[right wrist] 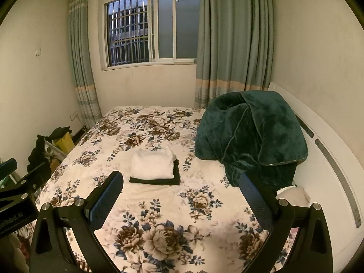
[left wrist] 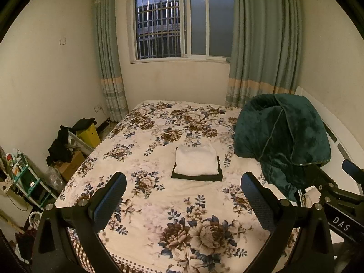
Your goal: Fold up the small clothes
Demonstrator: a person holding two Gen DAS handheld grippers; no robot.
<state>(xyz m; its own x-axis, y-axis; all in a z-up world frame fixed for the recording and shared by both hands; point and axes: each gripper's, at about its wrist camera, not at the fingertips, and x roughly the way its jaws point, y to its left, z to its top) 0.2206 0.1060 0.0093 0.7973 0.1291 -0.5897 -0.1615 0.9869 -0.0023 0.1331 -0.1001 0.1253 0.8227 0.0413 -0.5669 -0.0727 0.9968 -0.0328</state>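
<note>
A folded white garment [left wrist: 196, 161] lies on top of a folded black garment [left wrist: 197, 177] in the middle of the floral bed [left wrist: 145, 136]. The same stack shows in the right wrist view, white [right wrist: 152, 163] over black [right wrist: 154, 180]. My left gripper [left wrist: 183, 184] is open and empty, held above the bed's near part, short of the stack. My right gripper [right wrist: 182, 184] is open and empty, also above the near part of the bed [right wrist: 127, 127], short of the stack. Part of the right gripper shows at the left wrist view's right edge [left wrist: 341, 195].
A dark green blanket [left wrist: 284, 136] is heaped at the bed's right side against a white headboard [right wrist: 327, 159]. A small white bundle [right wrist: 293, 194] lies below the blanket. Boxes, dark clothes [left wrist: 61, 145] and a shelf [left wrist: 25, 177] stand on the floor at left. A window and curtains are behind.
</note>
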